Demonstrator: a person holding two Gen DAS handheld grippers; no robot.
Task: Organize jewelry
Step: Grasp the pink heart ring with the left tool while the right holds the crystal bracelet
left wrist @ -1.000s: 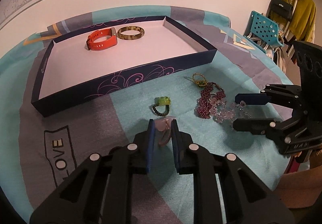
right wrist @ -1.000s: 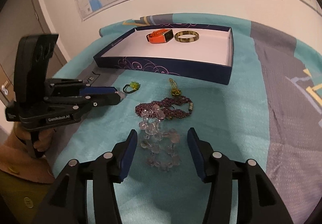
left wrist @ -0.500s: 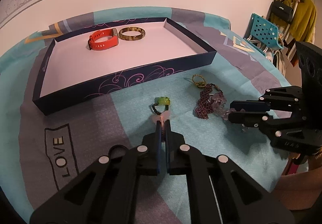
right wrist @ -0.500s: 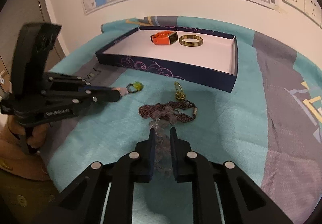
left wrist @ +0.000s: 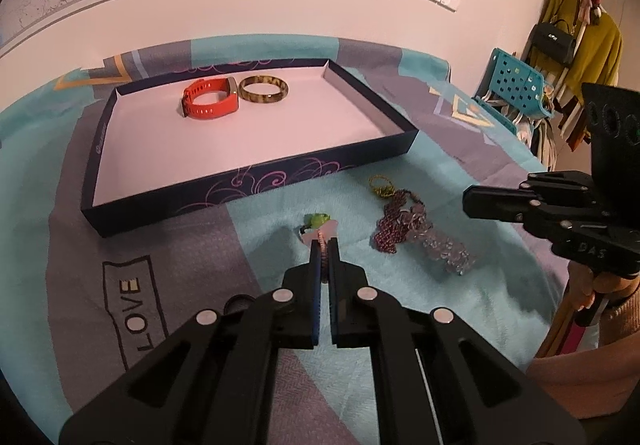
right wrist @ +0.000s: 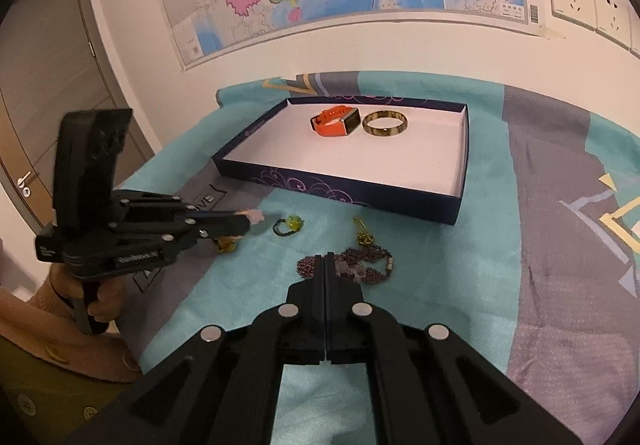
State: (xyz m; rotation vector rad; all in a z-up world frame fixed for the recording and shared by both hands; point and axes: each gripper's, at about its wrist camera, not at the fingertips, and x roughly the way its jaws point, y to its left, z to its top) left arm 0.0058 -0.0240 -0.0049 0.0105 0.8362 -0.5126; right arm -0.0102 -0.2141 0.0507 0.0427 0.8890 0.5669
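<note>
The left tongs (left wrist: 325, 245) are pressed together on a small pink piece of jewelry (left wrist: 320, 232), which sticks out past their tips, held above the blanket-covered worktop (left wrist: 400, 309). Just beyond it lies a green-stoned ring (left wrist: 316, 220). The right tongs (right wrist: 325, 265) are closed flat, finger against finger; whether anything is caught between them cannot be told from the right wrist view. From the left wrist view a clear bead bracelet (left wrist: 448, 251) lies near them, touching a dark purple beaded chain (left wrist: 394, 223), with a small gold charm (left wrist: 382, 185) toward the box. The navy box (left wrist: 248, 185) sits toward the worktop's far edge. In its far part an orange watch band (left wrist: 210, 103) and a tortoiseshell bangle (left wrist: 264, 89) lie side by side.
</note>
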